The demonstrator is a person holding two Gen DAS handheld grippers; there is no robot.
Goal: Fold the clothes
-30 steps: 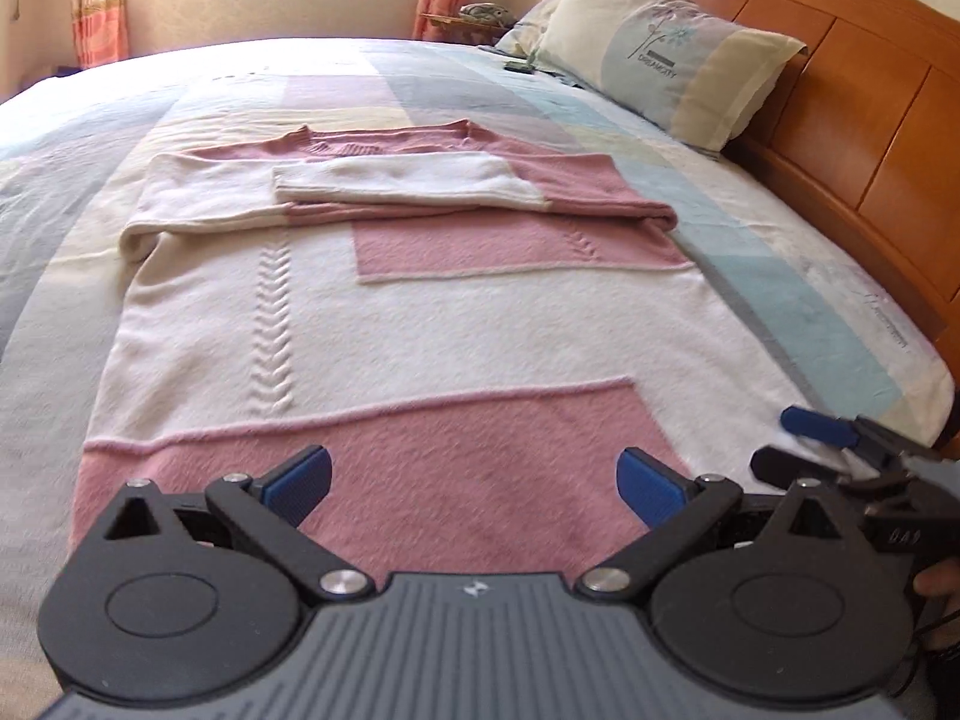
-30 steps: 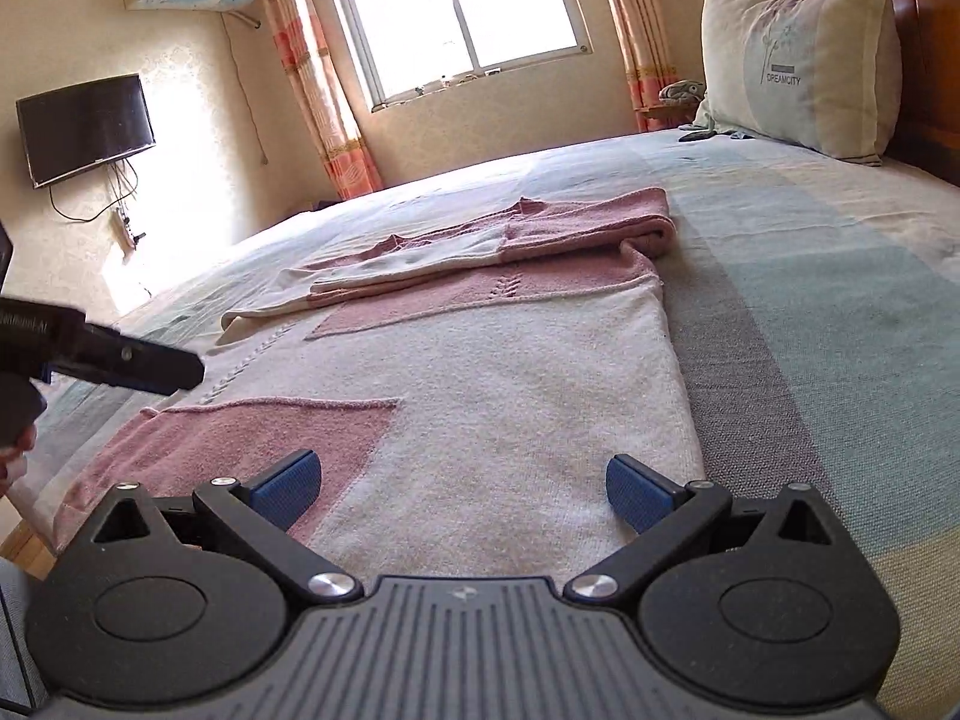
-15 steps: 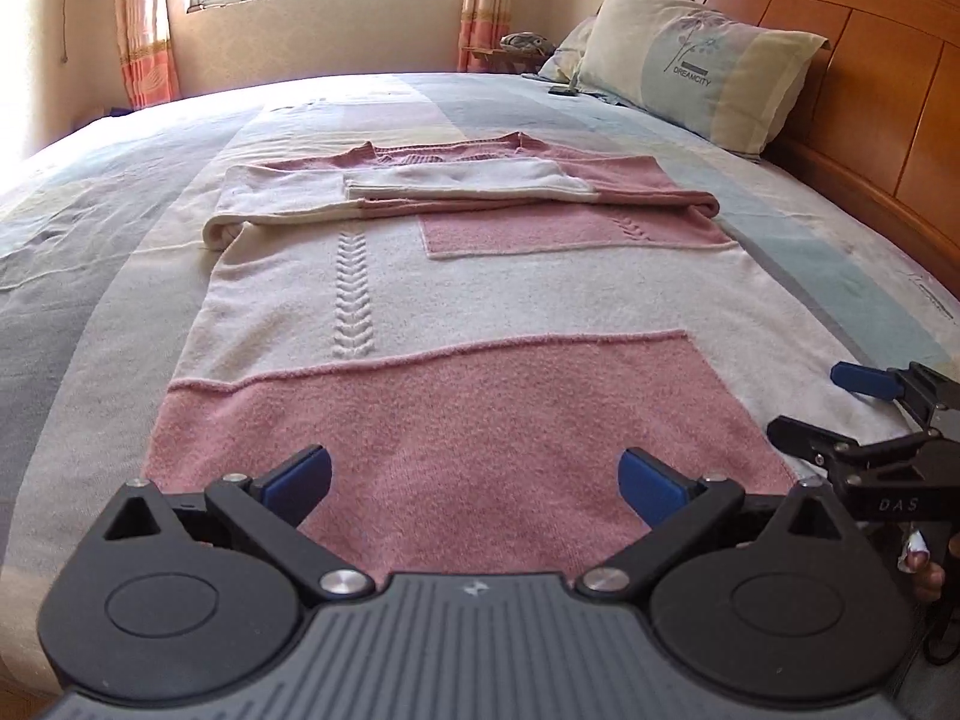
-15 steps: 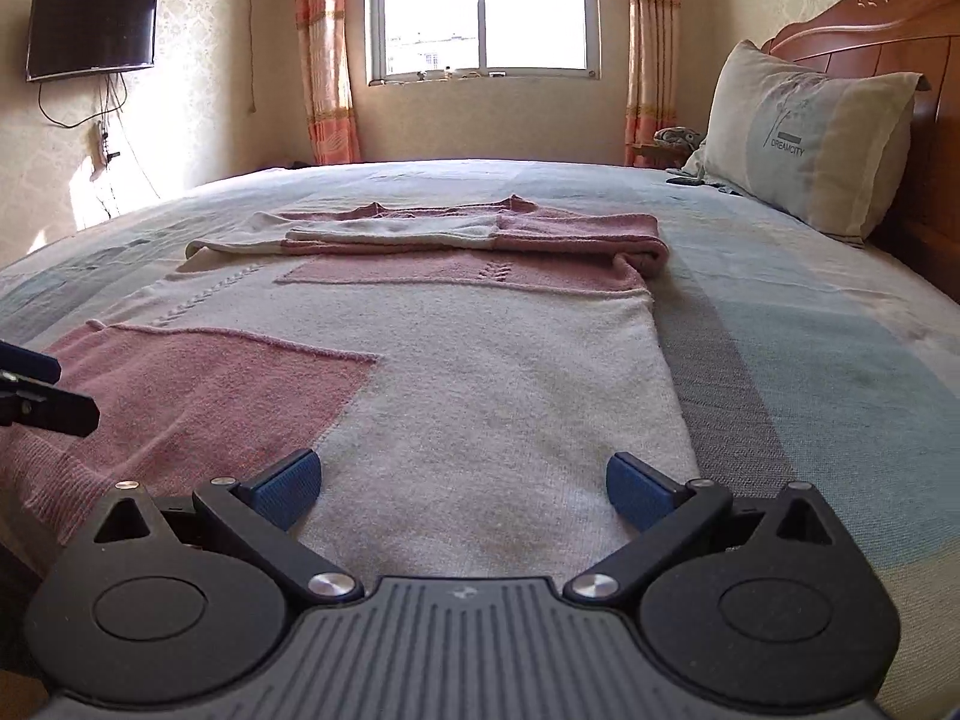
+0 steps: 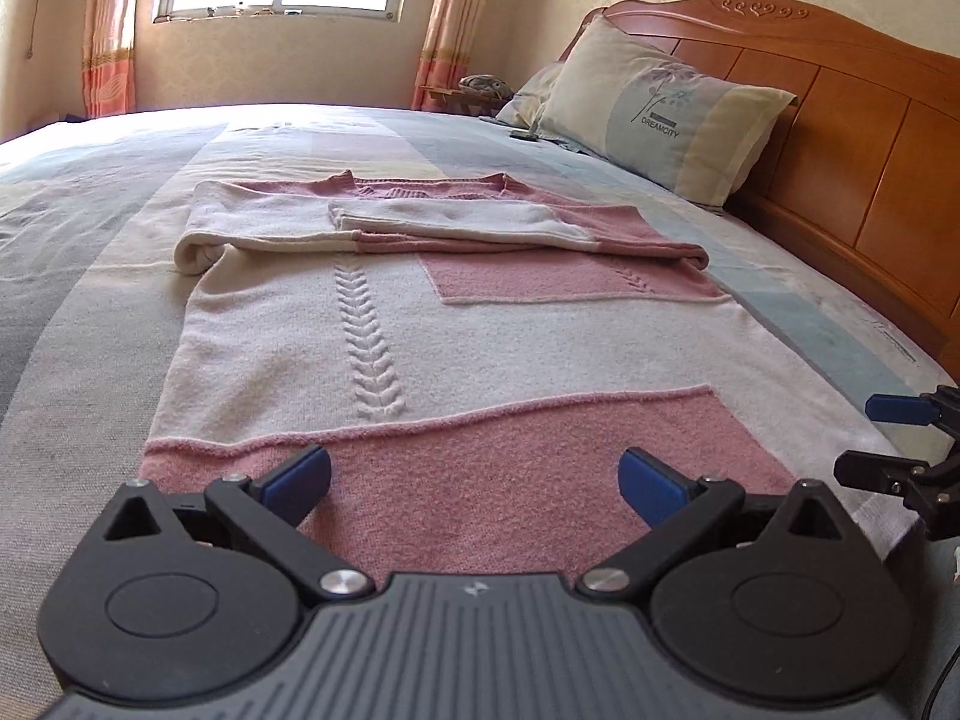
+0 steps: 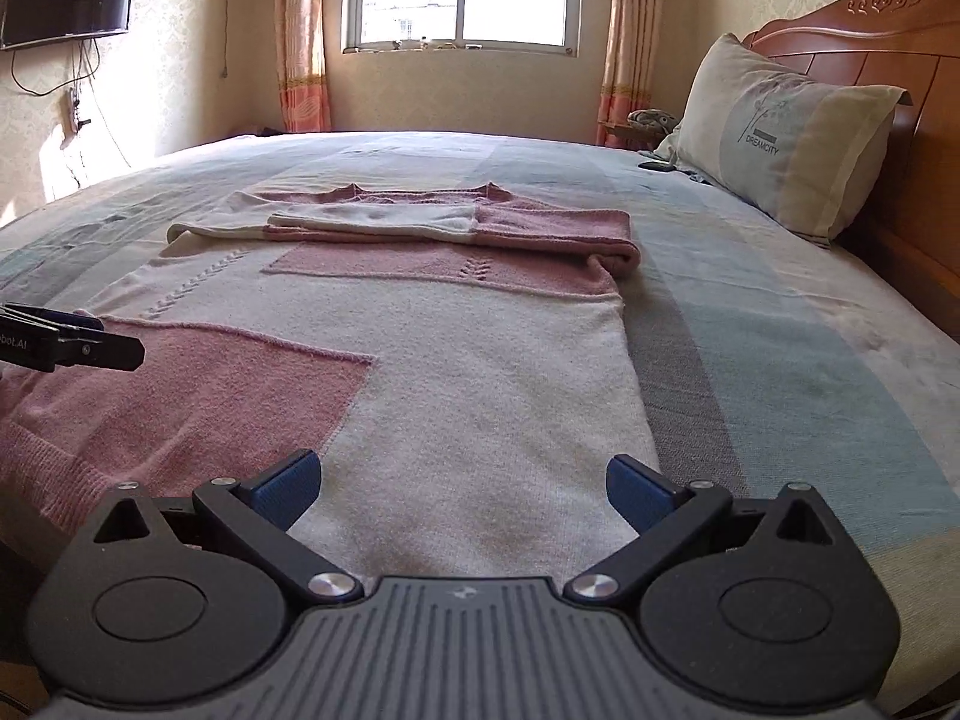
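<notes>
Sweater (image 5: pixel 456 354) lies flat on the bed (image 5: pixel 90 228), pink-and-cream knit, hem end toward the cameras, neck end far. Both sleeves (image 5: pixel 444 228) are folded across the chest in a band near the collar. Body below that is spread out, one layer of fold left by the look of it: hem up to shoulders.

Left gripper (image 5: pixel 474 480) hovers low over the pink hem panel, jaws wide apart, nothing between them. Right gripper (image 6: pixel 465 489) sits over the cream side of the hem, near the sweater's right edge, jaws also wide apart and empty. Each one shows at the margin of the other's view, so they are side by side along the hem.

Step in hand, as I read it: pinch the two hem corners. To do it well:
- spread further out; the left gripper looks too central, should go to the outer corner of the pink panel
- the right gripper goes to the cream corner beside the grey stripe of the bedspread (image 6: pixel 780 360)
- bite both knit layers, not the bedspread underneath
- lift evenly, carry forward together, land the hem on the sleeve band
- keep the edges square; thick knit sags in the middle if the corners drift inward

Pillow (image 6: pixel 780 132) and headboard (image 5: pixel 840 120) are well off to the right, no interference.
</notes>
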